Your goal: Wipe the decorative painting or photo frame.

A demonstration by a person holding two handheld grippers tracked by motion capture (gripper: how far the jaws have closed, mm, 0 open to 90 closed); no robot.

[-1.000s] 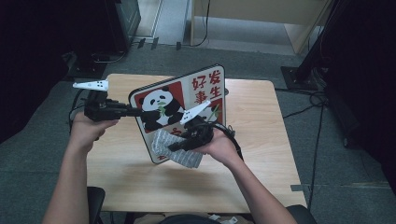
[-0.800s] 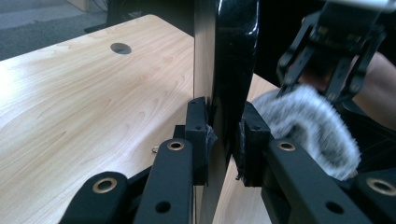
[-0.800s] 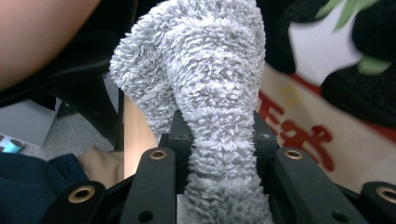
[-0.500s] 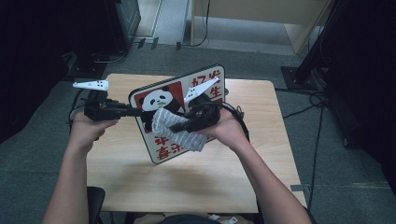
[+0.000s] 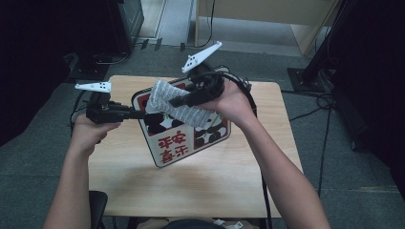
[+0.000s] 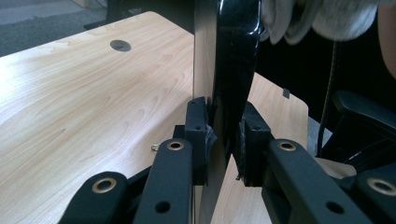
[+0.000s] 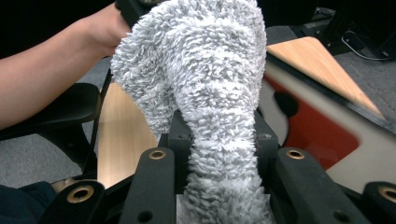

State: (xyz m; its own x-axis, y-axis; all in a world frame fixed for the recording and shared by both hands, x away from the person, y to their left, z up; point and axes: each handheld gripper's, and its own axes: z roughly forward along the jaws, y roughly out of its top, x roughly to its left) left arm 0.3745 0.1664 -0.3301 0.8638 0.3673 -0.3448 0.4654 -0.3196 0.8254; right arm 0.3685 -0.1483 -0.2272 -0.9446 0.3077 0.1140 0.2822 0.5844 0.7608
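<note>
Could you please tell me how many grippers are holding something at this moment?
2. The left gripper clamps the left edge of the panda board; the right gripper holds the grey cloth over the board's face.

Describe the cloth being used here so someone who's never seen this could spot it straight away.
Start at the light wooden table, then the square panda-print board held tilted above it by the left tool. Draped over the board's upper face is the fluffy grey-white terry cloth, pinched in the right tool; it is the one soft, shaggy thing there.
</note>
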